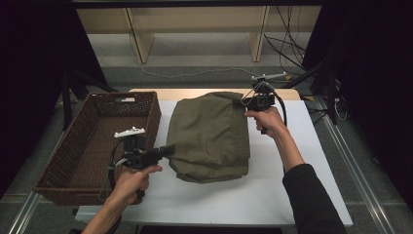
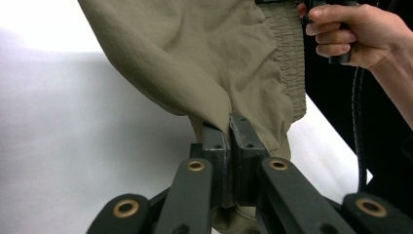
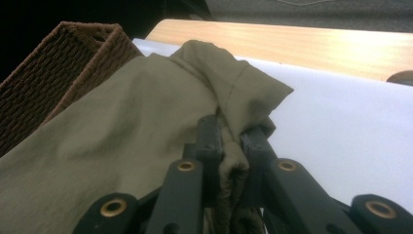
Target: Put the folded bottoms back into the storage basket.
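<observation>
A: Two grippers, one garment. Starting at the left: the left gripper has its jaws clamped on the near-left edge of the olive garment, beside the wicker basket.

B: And in its own view?

A: The left gripper pinches a fold of the olive garment, which spreads away above the jaws. The cloth below the jaws is hidden behind them.

B: Where does the garment lie?

A: On the white table cover, folded, in the middle, just right of the basket. Its long axis runs from the near side to the far side, leaning slightly right.

B: The right side?

A: The right gripper grips the far-right corner, the right hand behind it. In its view, the right gripper is closed on bunched fabric. What kind of garment it is, I cannot tell.
</observation>
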A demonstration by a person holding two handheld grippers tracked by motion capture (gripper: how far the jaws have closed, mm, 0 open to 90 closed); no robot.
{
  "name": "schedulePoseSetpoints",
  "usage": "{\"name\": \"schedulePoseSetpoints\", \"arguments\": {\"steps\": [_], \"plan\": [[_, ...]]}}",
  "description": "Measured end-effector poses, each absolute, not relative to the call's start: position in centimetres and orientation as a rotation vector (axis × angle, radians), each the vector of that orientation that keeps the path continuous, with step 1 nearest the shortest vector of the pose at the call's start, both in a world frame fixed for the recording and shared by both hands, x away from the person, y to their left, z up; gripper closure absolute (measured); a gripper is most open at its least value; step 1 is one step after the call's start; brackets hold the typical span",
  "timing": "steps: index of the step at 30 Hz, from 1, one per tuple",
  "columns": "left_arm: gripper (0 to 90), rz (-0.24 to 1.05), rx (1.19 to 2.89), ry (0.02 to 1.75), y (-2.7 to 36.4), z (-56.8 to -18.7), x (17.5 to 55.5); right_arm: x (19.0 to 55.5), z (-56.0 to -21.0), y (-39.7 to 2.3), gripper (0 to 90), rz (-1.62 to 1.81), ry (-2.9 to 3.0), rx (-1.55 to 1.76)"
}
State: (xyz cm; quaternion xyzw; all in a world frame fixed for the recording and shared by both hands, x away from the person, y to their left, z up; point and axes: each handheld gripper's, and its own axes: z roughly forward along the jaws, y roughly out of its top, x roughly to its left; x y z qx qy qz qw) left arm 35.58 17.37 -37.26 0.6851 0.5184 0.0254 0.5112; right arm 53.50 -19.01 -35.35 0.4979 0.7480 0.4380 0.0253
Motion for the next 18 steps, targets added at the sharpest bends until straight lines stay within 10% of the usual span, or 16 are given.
{"name": "schedulePoseSetpoints", "arguments": {"steps": [18], "plan": [[86.1,0.068,1.518,1.246,20.6,-35.3,35.9,54.3,-32.8,-16.4,82.0,1.394,2.299,1.49]]}}
